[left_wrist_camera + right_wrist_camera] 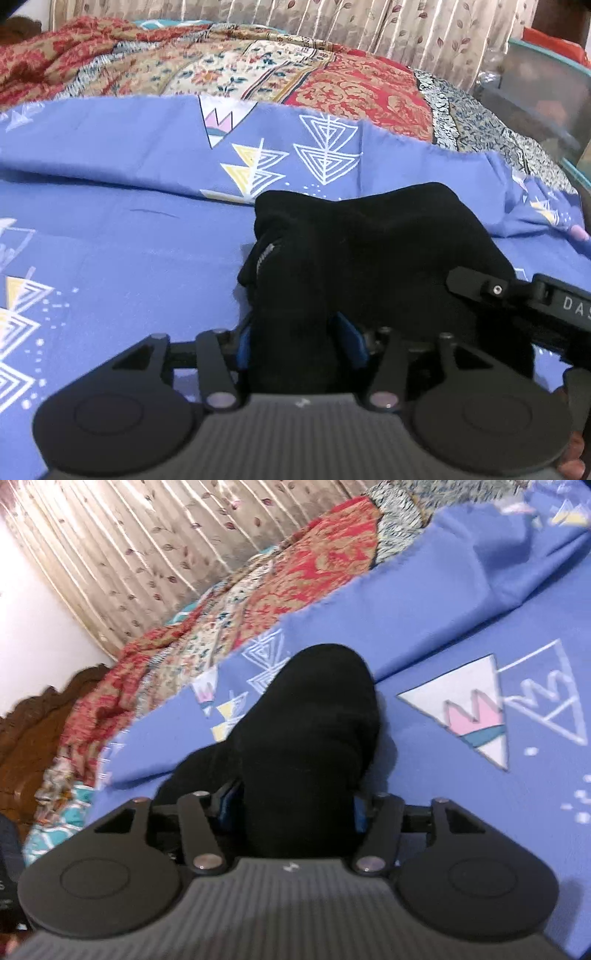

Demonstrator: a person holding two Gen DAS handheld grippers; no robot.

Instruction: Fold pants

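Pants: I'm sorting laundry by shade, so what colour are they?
Plain black pants, no pattern, clearest in the right wrist view against the blue sheet.

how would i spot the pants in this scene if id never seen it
Find the bed, spread with a blue sheet printed with white and yellow triangles, a red patterned quilt bunched behind it. On the sheet sits a bunched black garment, the pants, with fabric between the jaws of both hand-held grippers. It is the only plain, unpatterned black cloth there.
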